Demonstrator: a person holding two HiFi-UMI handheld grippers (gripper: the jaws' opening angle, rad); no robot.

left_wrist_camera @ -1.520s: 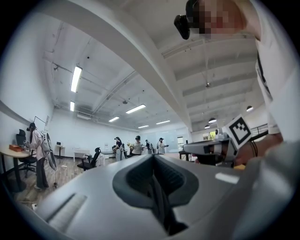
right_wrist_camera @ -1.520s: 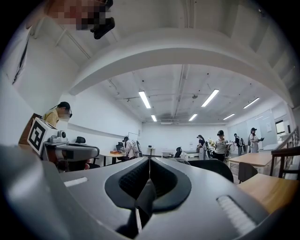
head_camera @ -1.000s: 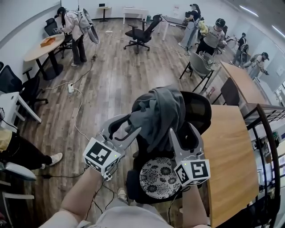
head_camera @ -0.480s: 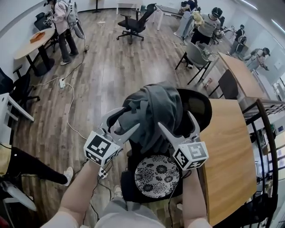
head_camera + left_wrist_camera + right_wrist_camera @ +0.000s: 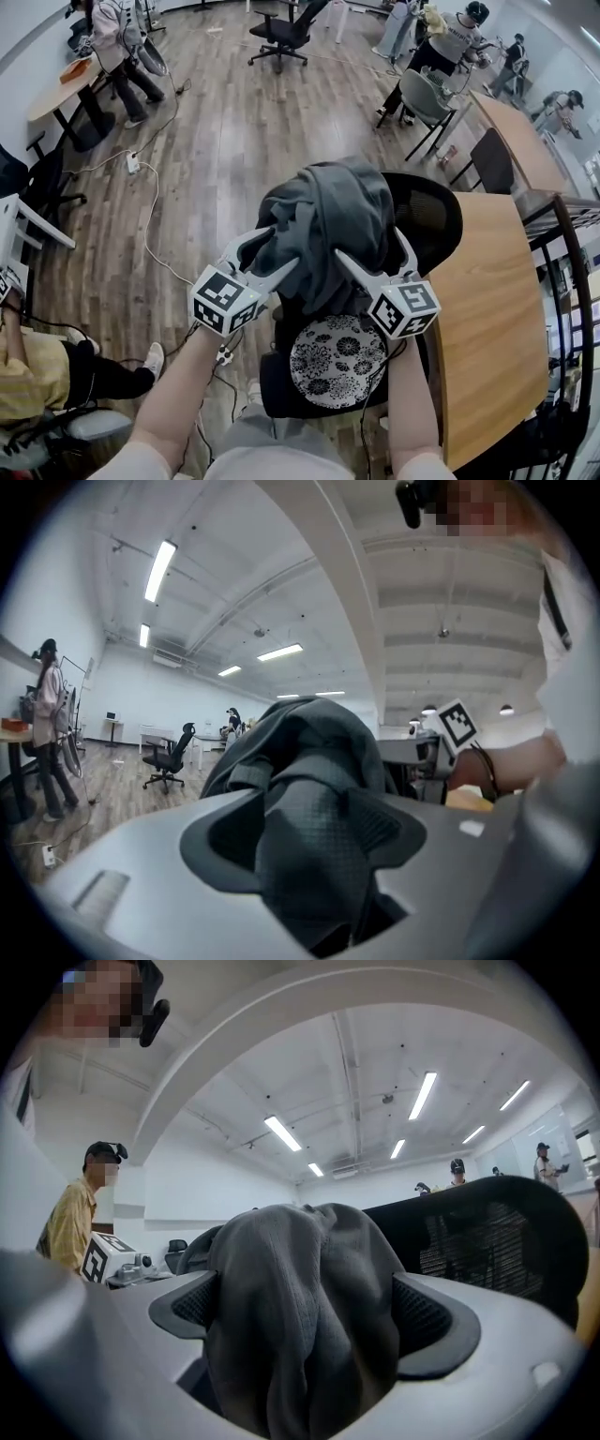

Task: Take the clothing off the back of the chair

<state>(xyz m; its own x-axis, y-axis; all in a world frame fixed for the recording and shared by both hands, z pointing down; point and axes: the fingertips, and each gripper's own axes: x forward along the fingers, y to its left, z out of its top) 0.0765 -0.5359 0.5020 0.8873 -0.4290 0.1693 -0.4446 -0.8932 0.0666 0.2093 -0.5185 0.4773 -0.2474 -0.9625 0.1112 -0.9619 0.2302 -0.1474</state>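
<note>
Clothing, grey, draped on chair back; jaws of left gripper and right gripper just spread wide, fabric between, nothing clamped. Poised to pinch, then lift.

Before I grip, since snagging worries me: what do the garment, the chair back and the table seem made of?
Garment: soft grey knit, perhaps cotton jersey, matte; it drapes in loose folds.
Chair back: black mesh, likely synthetic; open weave shows.
Table: wood or wood-look laminate, smooth; warm brown, faint grain.
</note>
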